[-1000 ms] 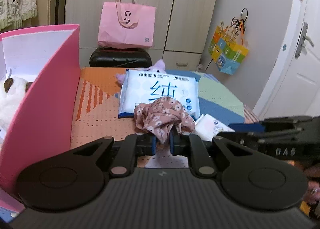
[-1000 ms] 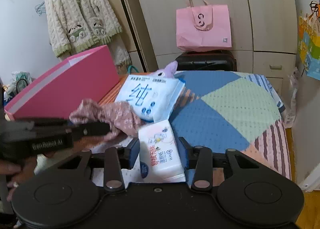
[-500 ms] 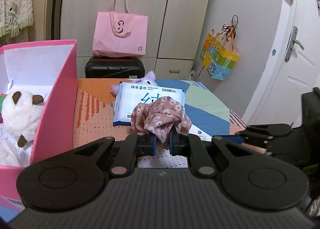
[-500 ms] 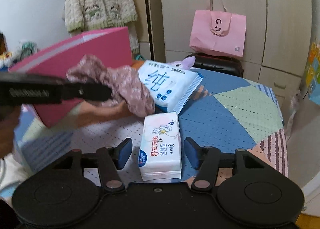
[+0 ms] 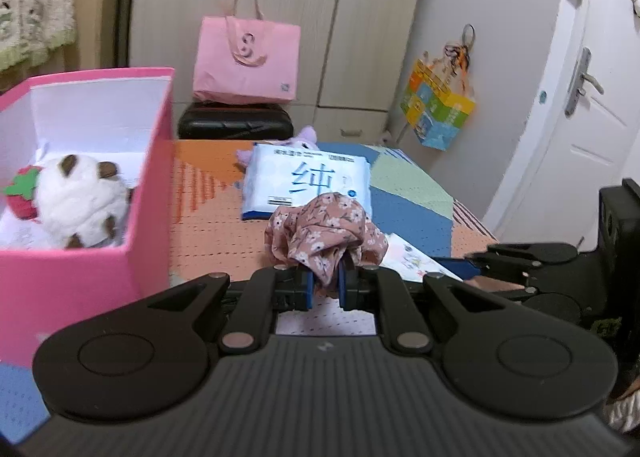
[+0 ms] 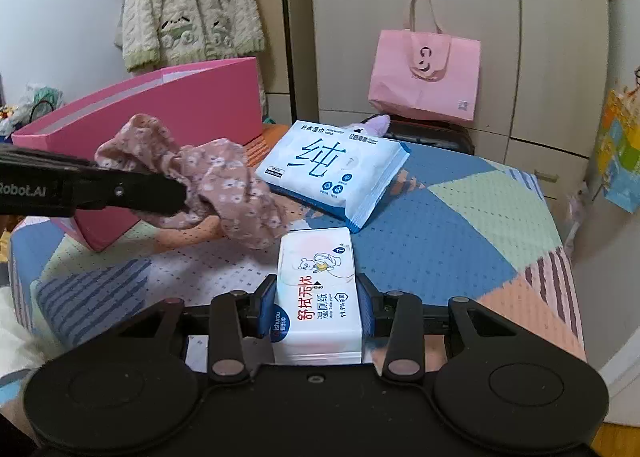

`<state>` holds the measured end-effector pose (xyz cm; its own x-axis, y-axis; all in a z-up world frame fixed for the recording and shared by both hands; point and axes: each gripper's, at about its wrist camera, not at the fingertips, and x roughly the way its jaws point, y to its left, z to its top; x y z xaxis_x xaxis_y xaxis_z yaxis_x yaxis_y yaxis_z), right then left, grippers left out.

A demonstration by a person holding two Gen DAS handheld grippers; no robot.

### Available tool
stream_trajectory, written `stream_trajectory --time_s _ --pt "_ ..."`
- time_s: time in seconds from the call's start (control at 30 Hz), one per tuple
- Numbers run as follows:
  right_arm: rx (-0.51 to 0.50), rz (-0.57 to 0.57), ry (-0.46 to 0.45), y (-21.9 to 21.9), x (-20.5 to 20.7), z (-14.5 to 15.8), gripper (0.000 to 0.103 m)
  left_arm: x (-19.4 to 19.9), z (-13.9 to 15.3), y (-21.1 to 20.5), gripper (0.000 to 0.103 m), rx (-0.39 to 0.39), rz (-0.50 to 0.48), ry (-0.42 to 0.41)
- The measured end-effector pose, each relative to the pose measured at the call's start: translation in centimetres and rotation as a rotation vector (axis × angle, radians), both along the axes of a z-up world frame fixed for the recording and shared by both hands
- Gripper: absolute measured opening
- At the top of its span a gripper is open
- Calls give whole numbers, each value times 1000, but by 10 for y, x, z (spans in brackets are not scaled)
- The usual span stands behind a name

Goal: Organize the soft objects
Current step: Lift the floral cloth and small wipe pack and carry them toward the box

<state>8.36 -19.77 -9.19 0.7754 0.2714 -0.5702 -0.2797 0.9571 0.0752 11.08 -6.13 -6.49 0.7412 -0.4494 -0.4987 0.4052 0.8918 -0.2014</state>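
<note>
Right tongs clamping wet-wipe pack, floral scrunchie alongside

The left gripper with the floral cloth pinched between its fingers now sits higher and nearer the pink box, whose inside now shows a white plush toy and a strawberry toy. The right gripper, open around the small wipes pack before, now presses its pads against the pack's sides.
</note>
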Motion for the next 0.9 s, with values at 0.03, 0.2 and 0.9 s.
stream_trajectory --time_s 0.03,0.2,0.9 --pt "5 0 2 0 -3 0 45 -4 1 1 10 9 7 -9" --pt "-1 20 14 3 -13 5 45 -22 10 10 10 46 -13 -39" --pt "177 195 67 30 -51 46 45 -56 34 60 10 80 -75 27"
